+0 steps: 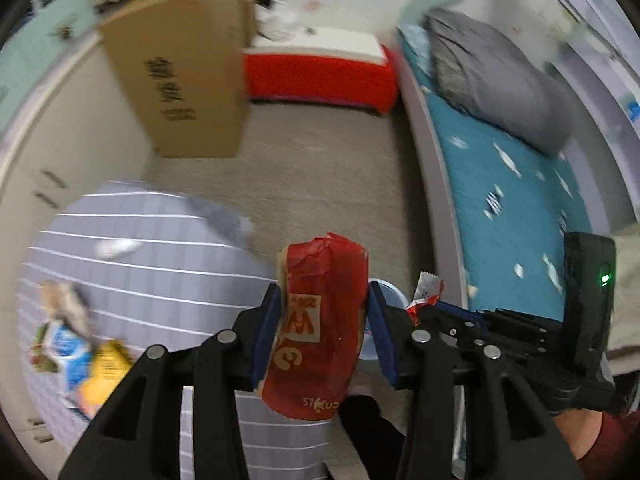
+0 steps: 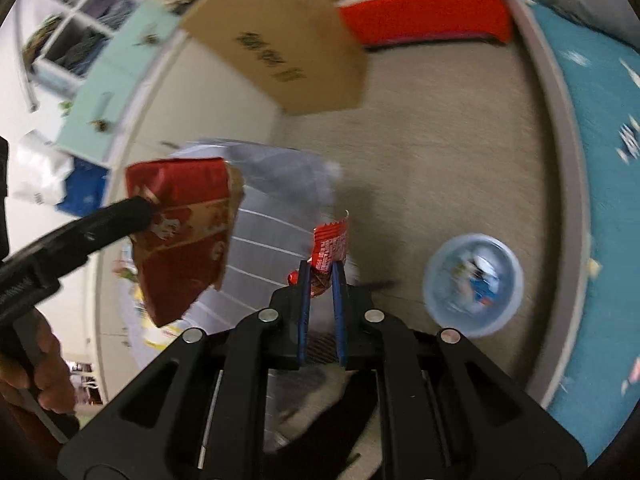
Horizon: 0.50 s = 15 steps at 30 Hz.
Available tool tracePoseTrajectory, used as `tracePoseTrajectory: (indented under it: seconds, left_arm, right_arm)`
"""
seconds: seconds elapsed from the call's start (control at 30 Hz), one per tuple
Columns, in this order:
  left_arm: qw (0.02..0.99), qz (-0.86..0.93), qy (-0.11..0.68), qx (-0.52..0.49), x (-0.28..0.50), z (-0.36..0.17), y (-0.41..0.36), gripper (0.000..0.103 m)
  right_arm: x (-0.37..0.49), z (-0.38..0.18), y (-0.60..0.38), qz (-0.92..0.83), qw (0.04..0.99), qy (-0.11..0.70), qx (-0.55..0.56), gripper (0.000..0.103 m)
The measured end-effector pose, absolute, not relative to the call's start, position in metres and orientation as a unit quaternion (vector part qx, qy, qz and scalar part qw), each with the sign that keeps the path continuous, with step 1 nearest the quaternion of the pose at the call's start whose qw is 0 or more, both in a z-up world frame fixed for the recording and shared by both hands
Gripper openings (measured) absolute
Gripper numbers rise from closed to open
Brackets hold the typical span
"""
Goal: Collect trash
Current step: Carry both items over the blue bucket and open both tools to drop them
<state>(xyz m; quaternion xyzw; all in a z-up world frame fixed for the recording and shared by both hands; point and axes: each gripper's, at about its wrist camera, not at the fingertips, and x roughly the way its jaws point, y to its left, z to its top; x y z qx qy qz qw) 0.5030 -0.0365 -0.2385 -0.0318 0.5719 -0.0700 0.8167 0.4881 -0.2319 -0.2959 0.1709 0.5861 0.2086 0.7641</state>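
Note:
My left gripper (image 1: 322, 312) is shut on a crumpled red paper bag (image 1: 316, 328) and holds it in the air above the floor; the bag also shows in the right wrist view (image 2: 180, 232). My right gripper (image 2: 322, 280) is shut on a small red snack wrapper (image 2: 330, 246), also seen in the left wrist view (image 1: 426, 292). A pale blue trash bin (image 2: 474, 286) with wrappers inside stands on the carpet, right of and below the right gripper. More wrappers (image 1: 80, 352) lie on a grey gridded cloth (image 1: 152, 264).
A tall cardboard box (image 1: 184, 68) leans at the back left. A red-and-white chest (image 1: 320, 72) stands at the far wall. A bed with a teal sheet (image 1: 512, 200) and grey pillow (image 1: 496, 76) runs along the right. White cabinets (image 1: 60, 152) line the left.

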Motion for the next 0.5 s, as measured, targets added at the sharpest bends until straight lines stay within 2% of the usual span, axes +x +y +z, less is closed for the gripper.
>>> tracePoseTrajectory:
  seconds: [0.3,0.37,0.43,0.5]
  left_arm:
    - [0.775,-0.088,0.619,-0.09,0.517,-0.32,-0.11,0.042]
    - [0.774,-0.086,0.623,-0.072,0.518,-0.33,-0.122,0.043]
    - [0.767,-0.092,0.631,-0.074,0.52,-0.341,-0.13,0.043]
    - [0.756,-0.093,0.642,-0.09,0.521,-0.355,-0.135,0.043]
  right_arm:
    - [0.475,-0.36,-0.312,0.134,0.738,0.633,0.193,0.014]
    - [0.477,-0.371,-0.321,0.127,0.734,0.636,0.204,0.014]
    - [0.48,-0.384,-0.327,0.123,0.724,0.644,0.214,0.021]
    - [0.48,-0.39,-0.335,0.117,0.719,0.649,0.219,0.041]
